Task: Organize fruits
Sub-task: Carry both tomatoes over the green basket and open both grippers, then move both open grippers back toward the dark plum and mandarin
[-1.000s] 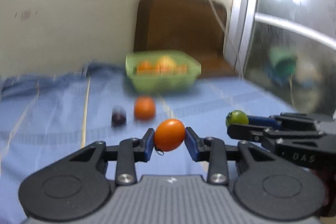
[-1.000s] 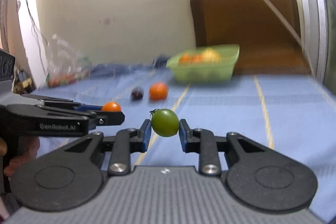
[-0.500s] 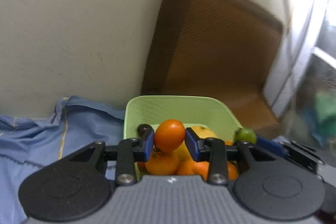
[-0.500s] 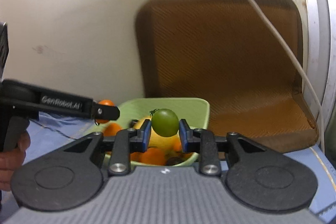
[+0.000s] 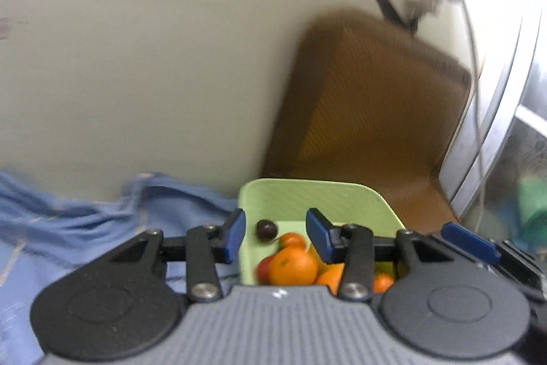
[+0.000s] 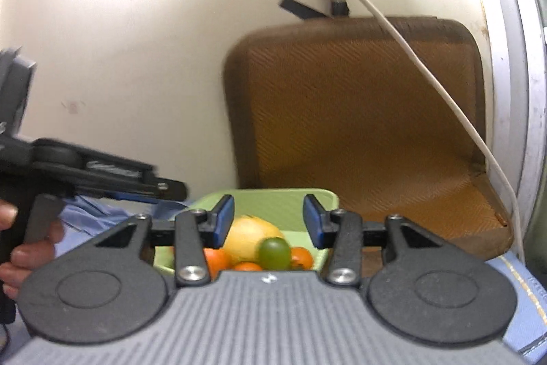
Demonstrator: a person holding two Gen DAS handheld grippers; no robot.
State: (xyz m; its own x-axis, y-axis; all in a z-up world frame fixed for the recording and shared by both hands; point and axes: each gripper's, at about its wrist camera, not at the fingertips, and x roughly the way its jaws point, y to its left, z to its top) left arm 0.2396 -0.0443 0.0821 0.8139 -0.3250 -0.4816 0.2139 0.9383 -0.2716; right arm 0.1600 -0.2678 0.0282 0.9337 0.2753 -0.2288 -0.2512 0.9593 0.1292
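Green basket [image 5: 309,199] under both | left tongs [image 5: 275,235] apart | right tongs [image 6: 268,221] apart

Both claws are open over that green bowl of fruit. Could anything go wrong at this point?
Possibly. The green bowl is already heaped, so the green fruit atop the pile could roll out. The left claw and right claw hang close together and might bump. The bowl sits near rumpled blue cloth, so a nudge might tip it.
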